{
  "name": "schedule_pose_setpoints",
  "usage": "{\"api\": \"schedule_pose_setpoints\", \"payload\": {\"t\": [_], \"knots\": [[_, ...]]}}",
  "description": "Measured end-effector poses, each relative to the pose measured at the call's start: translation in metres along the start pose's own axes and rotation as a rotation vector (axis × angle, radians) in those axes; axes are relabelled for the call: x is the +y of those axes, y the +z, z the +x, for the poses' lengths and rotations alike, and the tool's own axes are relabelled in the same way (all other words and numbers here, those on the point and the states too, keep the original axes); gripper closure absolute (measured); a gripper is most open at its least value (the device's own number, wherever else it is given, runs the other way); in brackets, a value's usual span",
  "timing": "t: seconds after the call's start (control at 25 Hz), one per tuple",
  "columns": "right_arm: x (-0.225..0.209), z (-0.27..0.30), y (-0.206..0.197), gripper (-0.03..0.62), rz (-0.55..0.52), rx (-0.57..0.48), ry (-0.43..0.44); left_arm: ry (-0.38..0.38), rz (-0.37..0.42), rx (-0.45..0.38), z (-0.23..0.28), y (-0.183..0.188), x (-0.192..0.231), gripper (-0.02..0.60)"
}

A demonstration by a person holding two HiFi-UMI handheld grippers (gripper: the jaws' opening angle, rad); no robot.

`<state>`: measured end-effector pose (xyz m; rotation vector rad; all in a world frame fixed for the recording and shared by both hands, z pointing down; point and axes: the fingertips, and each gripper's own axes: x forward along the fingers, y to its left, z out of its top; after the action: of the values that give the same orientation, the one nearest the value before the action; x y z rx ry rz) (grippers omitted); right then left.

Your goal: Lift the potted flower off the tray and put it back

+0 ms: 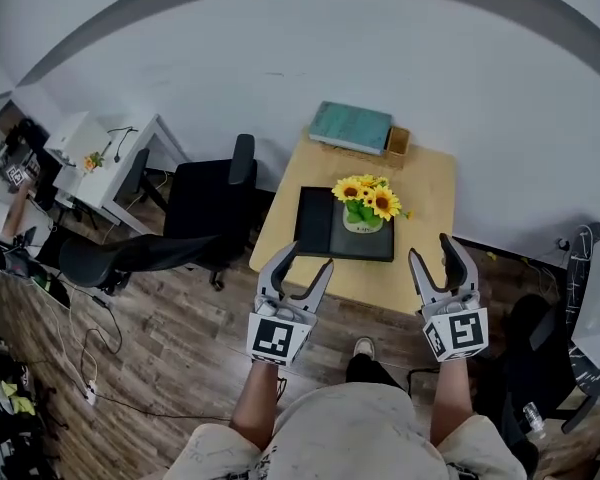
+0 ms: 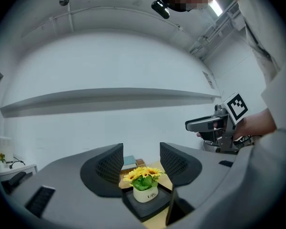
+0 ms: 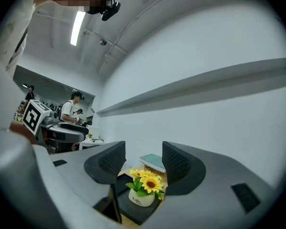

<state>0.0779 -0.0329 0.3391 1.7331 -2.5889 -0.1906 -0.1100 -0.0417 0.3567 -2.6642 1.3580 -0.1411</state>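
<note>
Black office chair seen left of wooden table. Left gripper held at near table edge, jaws apart, nothing clamped. Potted flower set upright on black tray, toward its right side, apart from both grippers. Right gripper held likewise, jaws apart, empty. Teal item at far edge, possibly book.

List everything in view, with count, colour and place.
table: one, light wood, by the wall
tray: one, black, on the table
potted flower: one, yellow blooms, white pot, on the tray's right part
book: one, teal, table's far edge
box: one, brown, right of the book
chairs: several, black, left of the table
left gripper: grey, open, empty, short of the table
right gripper: grey, open, empty, short of the table
</note>
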Motion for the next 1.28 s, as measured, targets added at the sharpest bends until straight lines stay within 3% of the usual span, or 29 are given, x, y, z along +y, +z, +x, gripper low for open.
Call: {"api": "schedule_pose_setpoints", "payload": {"t": [0.72, 1.28], "knots": [[-0.114, 0.078, -0.004, 0.350, 0.026, -0.051, 0.028, 0.027, 0.050, 0.009, 0.128, 0.017, 0.015, 0.344], [-0.109, 0.109, -0.029, 0.350, 0.032, -0.035, 0.093, 0.052, 0.027, 0.052, 0.140, -0.012, 0.026, 0.341]]}}
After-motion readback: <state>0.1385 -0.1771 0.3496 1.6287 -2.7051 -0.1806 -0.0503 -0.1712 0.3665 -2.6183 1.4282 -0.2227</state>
